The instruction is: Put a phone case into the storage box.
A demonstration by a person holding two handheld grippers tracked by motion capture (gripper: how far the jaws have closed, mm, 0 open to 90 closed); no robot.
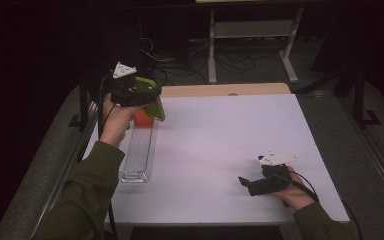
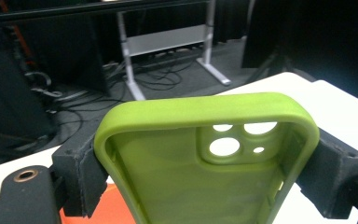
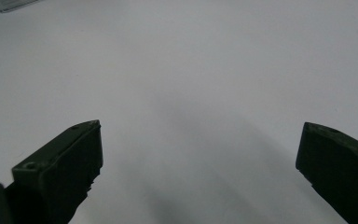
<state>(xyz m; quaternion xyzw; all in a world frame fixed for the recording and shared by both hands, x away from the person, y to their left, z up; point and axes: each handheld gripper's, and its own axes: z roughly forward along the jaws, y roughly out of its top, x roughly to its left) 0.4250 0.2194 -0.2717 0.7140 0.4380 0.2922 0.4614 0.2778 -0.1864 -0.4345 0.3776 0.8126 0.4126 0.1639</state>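
My left gripper (image 1: pixel 147 95) is raised over the table's far left and is shut on a lime-green phone case (image 1: pixel 154 100). In the left gripper view the two black jaws press on the long sides of the case (image 2: pixel 205 154), whose hollow inside and camera cut-outs face the camera. My left gripper (image 2: pixel 205 179) holds the case above an orange object (image 1: pixel 142 119). My right gripper (image 1: pixel 247 185) rests low on the white table (image 1: pixel 220 140) at the near right. Its jaws are spread wide in the right gripper view, with nothing between them (image 3: pixel 198 163).
A long clear plastic tray (image 1: pixel 137 155) lies along the table's left side, and the orange object (image 2: pixel 114 210) sits at its far end. A corner of the tray (image 3: pixel 9 3) appears far from the right gripper. Behind the table are metal stand legs (image 1: pixel 250 45) and floor cables.
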